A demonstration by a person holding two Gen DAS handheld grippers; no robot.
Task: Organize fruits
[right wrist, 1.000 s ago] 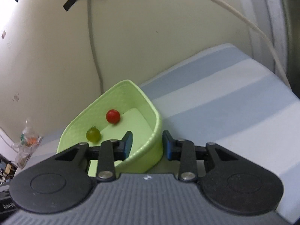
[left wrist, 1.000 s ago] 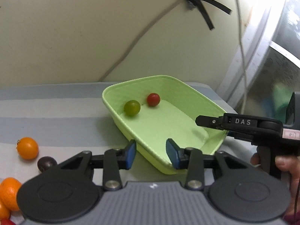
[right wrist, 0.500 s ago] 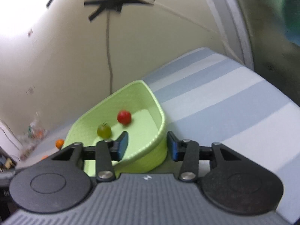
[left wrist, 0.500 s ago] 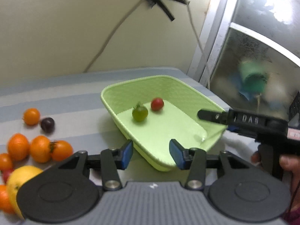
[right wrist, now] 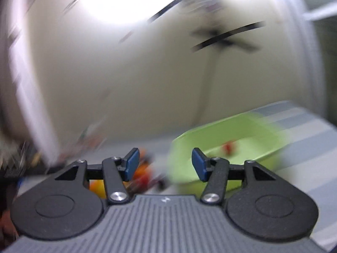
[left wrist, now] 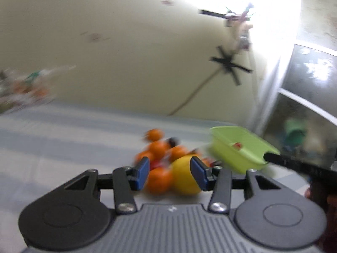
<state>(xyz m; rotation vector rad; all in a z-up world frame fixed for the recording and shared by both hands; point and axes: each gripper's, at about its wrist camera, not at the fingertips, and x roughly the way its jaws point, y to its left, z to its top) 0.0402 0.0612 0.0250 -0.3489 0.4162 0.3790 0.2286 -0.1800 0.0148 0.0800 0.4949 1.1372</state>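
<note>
While both tongs, left (left wrist: 170,172) and right (right wrist: 164,164), gape empty, a hasty grab could scatter the fruit pile (left wrist: 168,158).

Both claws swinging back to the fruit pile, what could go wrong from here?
1. The fruit pile is tightly packed: the left claw, open and aimed between an orange and the lemon, may nudge neighbours and roll them across the cloth.
2. Both views are motion-blurred, so the aim may be off.
3. The right claw, open, points near the basket rim and could clip it.
</note>
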